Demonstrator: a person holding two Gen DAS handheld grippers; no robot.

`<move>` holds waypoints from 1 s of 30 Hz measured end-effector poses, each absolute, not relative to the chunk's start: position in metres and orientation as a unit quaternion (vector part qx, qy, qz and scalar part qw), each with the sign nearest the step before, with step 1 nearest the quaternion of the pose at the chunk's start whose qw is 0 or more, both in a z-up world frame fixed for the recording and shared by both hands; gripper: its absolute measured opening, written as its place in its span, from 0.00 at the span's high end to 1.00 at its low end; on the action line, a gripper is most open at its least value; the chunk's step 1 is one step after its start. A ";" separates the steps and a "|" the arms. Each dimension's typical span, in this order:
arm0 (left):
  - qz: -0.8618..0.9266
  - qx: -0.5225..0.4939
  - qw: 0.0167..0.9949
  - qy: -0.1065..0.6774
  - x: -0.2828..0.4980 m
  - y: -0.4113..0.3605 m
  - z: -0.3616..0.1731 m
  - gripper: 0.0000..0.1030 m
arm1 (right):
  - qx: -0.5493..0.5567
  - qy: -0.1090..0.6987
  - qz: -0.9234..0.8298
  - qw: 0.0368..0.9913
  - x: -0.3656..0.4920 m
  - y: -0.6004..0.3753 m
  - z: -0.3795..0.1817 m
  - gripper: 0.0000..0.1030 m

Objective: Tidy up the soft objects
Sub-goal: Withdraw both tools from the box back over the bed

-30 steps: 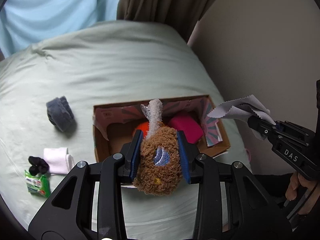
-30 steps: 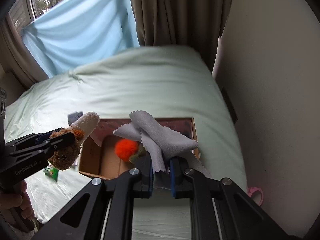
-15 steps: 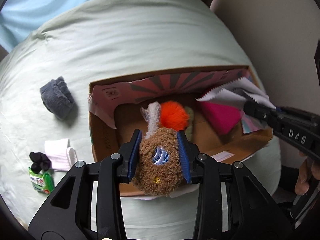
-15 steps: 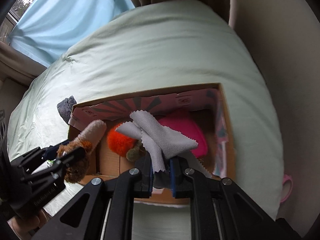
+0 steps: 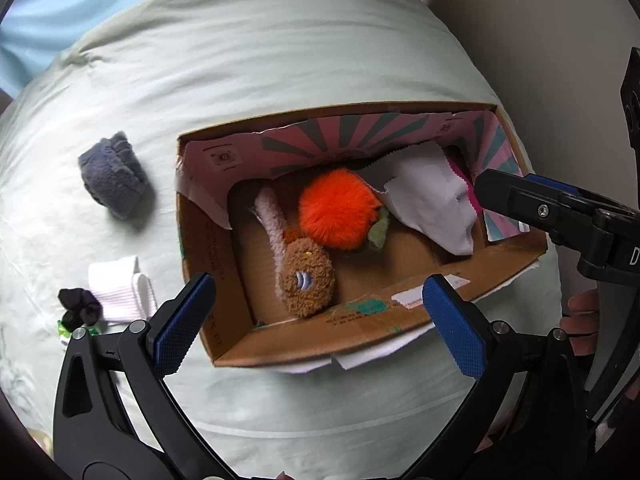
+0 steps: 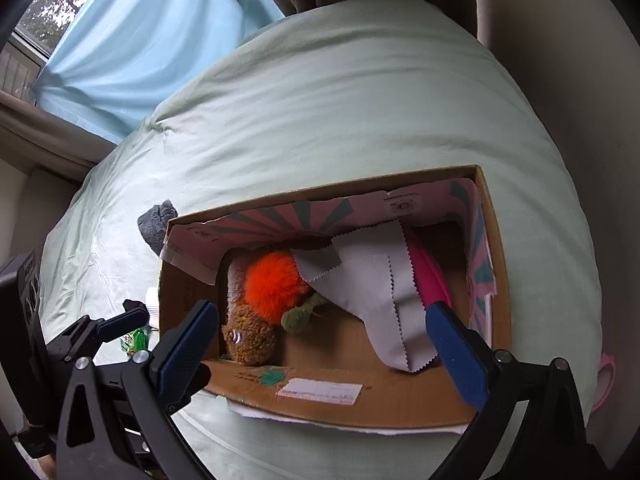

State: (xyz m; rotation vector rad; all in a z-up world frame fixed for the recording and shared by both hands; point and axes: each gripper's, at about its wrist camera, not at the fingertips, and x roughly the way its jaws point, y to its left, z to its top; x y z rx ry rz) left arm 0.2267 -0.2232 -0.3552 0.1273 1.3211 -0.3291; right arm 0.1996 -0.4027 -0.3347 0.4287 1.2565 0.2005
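Released since the earlier frame, plush toy [image 5: 305, 280] and cloth [image 5: 430, 204] are seen in the box [image 5: 280, 344]; both tools, left [image 5: 320, 320] and right [image 6: 326, 344], have just been spread apart, empty

Matt cardboard box [image 5: 224, 248] holds fuzzy plush toy [image 5: 306, 282].

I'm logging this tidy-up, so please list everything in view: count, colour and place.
cardboard box: one, brown, on bed
brown plush toy: one, in box, left
orange pompom: one, in box, middle
grey cloth: one, in box, over pink item
pink item: one, in box, right
grey sock: one, on bed, left of box
white sock: one, on bed
black scrunchie: one, beside white sock
green packet: one, on bed
bed: one, pale green
left gripper: open, empty
right gripper: open, empty
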 end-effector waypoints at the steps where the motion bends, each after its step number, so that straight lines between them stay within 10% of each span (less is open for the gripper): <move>1: -0.152 0.060 0.776 0.609 0.225 -0.223 -0.352 0.00 | 0.199 0.579 0.092 0.785 0.197 -0.403 -0.332 0.00; 30: -0.081 0.015 0.866 0.494 0.105 -0.066 -0.172 0.00 | 0.104 0.484 0.123 0.860 0.108 -0.320 -0.144 0.00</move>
